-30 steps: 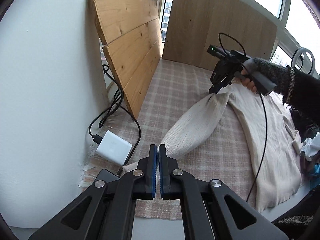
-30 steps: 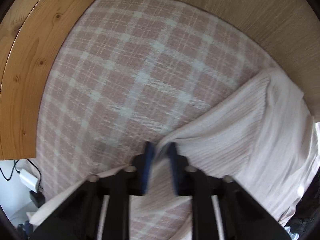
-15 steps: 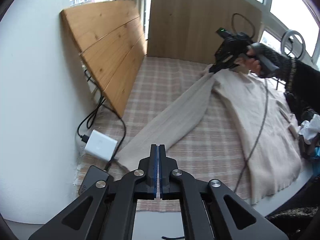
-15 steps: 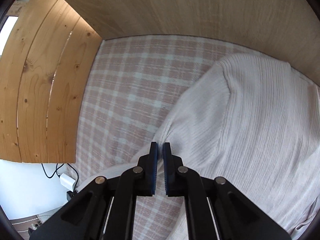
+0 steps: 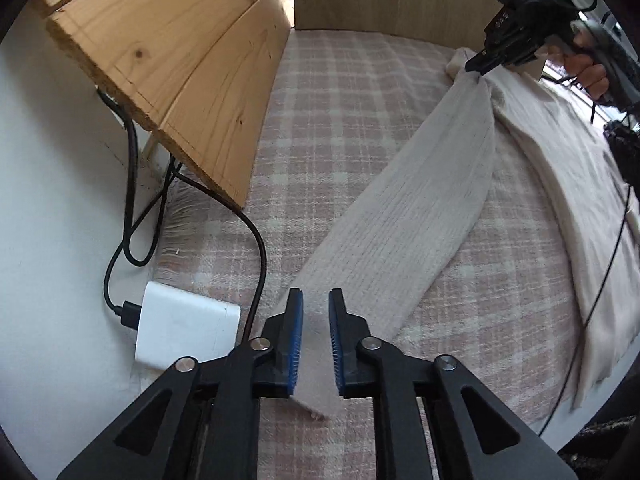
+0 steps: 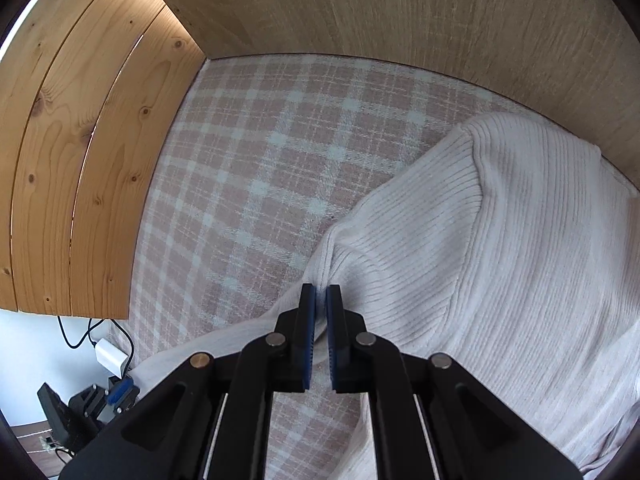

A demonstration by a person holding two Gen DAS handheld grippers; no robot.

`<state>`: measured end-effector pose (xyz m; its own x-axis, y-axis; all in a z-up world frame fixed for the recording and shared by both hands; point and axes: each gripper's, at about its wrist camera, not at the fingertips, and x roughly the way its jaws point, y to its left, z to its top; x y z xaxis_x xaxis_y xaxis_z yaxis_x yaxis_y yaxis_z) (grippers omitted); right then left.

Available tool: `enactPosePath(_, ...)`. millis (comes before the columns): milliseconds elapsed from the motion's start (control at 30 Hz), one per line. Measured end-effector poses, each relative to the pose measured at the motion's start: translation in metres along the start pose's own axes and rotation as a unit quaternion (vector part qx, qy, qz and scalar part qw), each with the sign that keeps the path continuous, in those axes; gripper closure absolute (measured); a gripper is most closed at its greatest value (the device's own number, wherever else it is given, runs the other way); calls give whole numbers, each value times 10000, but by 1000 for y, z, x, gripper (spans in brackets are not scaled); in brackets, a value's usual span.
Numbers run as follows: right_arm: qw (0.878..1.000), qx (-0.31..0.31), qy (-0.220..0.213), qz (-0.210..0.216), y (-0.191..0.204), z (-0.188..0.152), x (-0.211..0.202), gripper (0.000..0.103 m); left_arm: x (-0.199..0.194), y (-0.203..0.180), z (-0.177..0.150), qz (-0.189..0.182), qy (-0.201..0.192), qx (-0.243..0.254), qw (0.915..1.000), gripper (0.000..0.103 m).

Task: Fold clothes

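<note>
Sweater: the cream ribbed sweater (image 5: 568, 184) lies spread on the checked blanket (image 5: 344, 92), body to the right, nothing doubled over that I can see.
Sleeve: the long sleeve (image 5: 424, 200) runs out straight and flat on a diagonal, from the shoulder near the far board down to the cuff (image 5: 316, 376) at the near edge.
What just changed: half a second ago the left fingers were pinched shut over the cuff; now they stand apart, so the cuff is let go and lying on the blanket between them. A second ago the sleeve was bunched and puffy; now it is pulled long and smooth.
What it means: my read is that this is the flatten-out stage, with the sleeve laid ready to be brought across the body, though the frames do not settle what comes next.
Left gripper: the left gripper (image 5: 316, 344) hovers low over the cuff, fingers parted with a clear gap, the blue pads (image 5: 297, 344) flanking the fabric, gripping nothing.
Right gripper: the right gripper (image 6: 321, 336) is nipped tight on a ridge of knit at the shoulder seam, only a sliver of gap between its pads; the left camera shows it lifting that pinch into a little peak.
Around it: a white charger (image 5: 184, 332) and black cable (image 5: 256, 240) sit just beside the cuff; pine planks (image 5: 168, 64) lean along the left edge.
</note>
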<state>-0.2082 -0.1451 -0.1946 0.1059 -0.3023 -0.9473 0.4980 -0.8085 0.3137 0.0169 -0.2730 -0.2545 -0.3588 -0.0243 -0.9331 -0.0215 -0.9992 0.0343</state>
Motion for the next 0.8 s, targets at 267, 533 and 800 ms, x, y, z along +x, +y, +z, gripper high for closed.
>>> enactPosePath(267,9999,-82,68,107,-4,7,3,97,11,0,1,108,210,64,9997,82)
enactPosePath(533,9992,-14,125,366,-6,10,3,97,-67,-27,-4,-119,-652,-98,9978,99)
enactPosePath(800,9986,-175,-53,500,-38,-11,-51,98,-164,-106,-11,-408,-1496,412,9870,99)
